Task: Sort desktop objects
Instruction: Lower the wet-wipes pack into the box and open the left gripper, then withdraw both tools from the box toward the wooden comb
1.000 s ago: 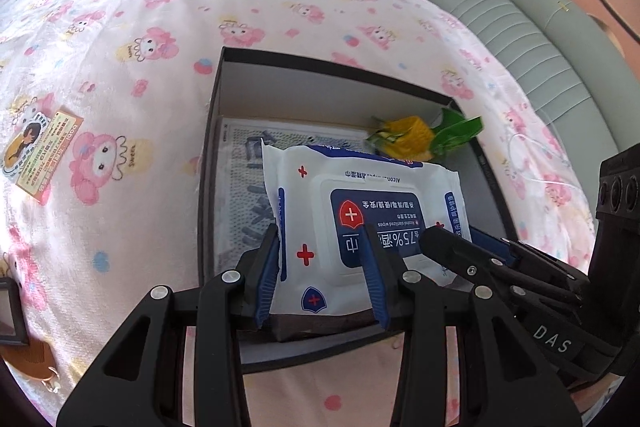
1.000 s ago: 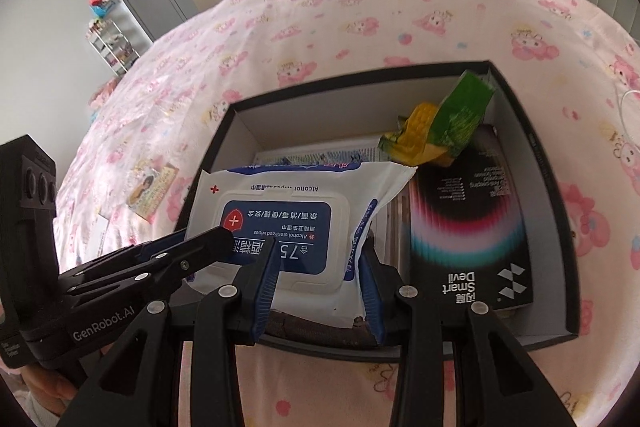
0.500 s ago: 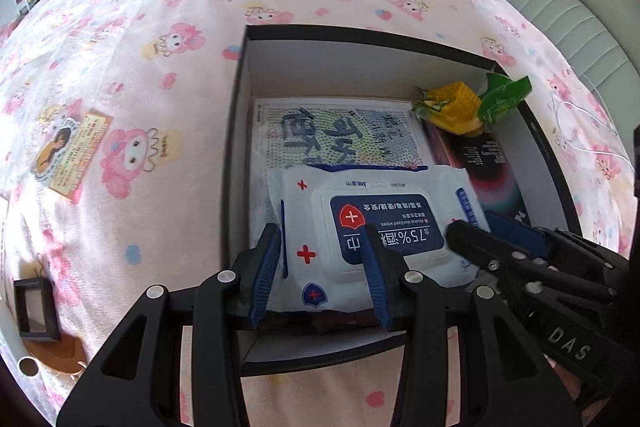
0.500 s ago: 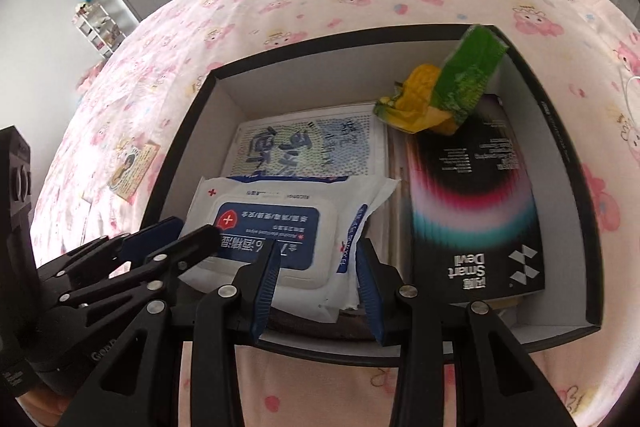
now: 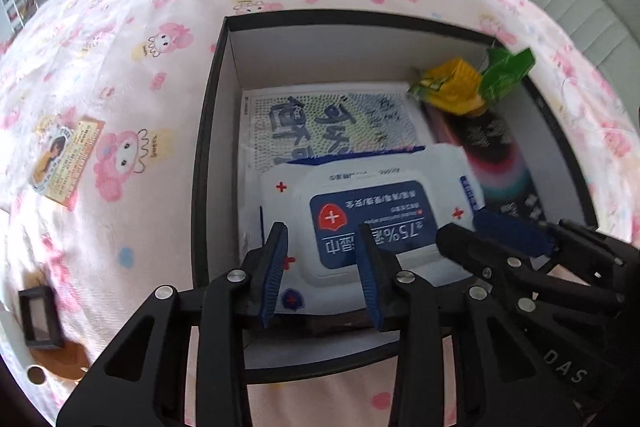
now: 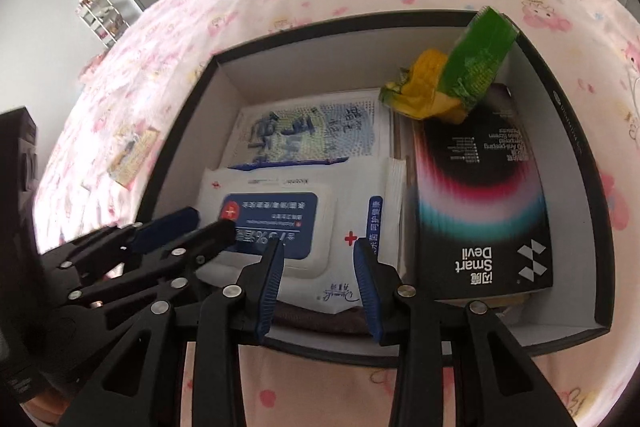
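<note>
A white and blue pack of alcohol wipes (image 5: 368,211) lies in the near part of a black box (image 5: 208,115) on a pink printed cloth. My left gripper (image 5: 322,269) and my right gripper (image 6: 318,281) each stand with their blue pads on both sides of the pack's near edge, side by side. The pack (image 6: 288,223) rests low in the box over a printed sheet (image 6: 308,135). Whether the pads still press the pack is hard to tell. Each gripper shows in the other's view.
In the box lie a black "Smart Devil" carton (image 6: 484,211) at right and a yellow and green snack bag (image 6: 452,83) in the far right corner. On the cloth left of the box lie a small picture card (image 5: 64,159) and a small black item (image 5: 38,315).
Both grippers have lowered the wipes pack into the box; it now lies flat over the printed sheet. The views have tilted down over the box.
</note>
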A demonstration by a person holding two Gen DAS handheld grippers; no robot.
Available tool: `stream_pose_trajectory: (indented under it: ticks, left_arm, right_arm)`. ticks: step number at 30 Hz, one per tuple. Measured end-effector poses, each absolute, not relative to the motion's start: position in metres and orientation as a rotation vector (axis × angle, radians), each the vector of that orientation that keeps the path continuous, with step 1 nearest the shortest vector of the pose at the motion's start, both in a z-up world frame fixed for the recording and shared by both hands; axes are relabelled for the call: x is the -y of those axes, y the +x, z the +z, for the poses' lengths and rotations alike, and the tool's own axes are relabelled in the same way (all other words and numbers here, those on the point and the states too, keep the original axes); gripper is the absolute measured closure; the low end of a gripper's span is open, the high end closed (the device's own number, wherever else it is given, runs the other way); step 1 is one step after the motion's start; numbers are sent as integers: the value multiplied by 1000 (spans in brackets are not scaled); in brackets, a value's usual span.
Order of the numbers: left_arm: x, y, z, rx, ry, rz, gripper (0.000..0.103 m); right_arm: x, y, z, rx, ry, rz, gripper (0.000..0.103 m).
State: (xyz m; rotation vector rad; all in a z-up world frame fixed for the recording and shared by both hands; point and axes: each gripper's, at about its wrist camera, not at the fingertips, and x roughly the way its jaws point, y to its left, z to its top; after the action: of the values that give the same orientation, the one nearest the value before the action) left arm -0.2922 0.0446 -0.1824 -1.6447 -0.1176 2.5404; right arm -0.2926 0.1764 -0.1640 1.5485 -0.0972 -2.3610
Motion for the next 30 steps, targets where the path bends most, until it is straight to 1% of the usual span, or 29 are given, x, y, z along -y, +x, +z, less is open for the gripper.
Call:
stream_pose_trajectory:
  ticks: [6,12,17,20,22,23,25,27,29,30]
  left_arm:
    - [-43,-292,-175,161,-1632,2521,69]
    - [-39,-277,-134,144,-1486,2604,68]
    - [-25,-257,-93,138,-1361,2679,67]
    - [-13,-242,-72,152,-1301,2723,61]
    - [-3,-225,-60,163,-1258,2757,55]
    - [2,-217,-53,169,-1237,2774,53]
    - [12,-197,-44,177,-1203,2797,48]
    - [23,-175,-36,187,-1177,2818,47]
    - [30,-154,-31,188,-1154,2838,47]
    - [33,-143,-29,184,-1144,2847,47]
  right_arm:
    - [-179,-286,-154,114,1535,-2392,69]
    - [-175,-268,-127,49,1459,-2482,69]
    - [-166,-250,-93,35,1372,-2554,69]
    - [-159,-236,-71,24,1307,-2592,69]
    - [-152,-223,-59,23,1266,-2611,65]
    - [-149,-216,-53,24,1245,-2620,64]
    - [-142,-201,-43,24,1204,-2628,63]
    - [-135,-184,-36,14,1176,-2629,61]
    - [-129,-167,-31,8,1152,-2634,57]
    - [-129,-160,-32,9,1152,-2631,57]
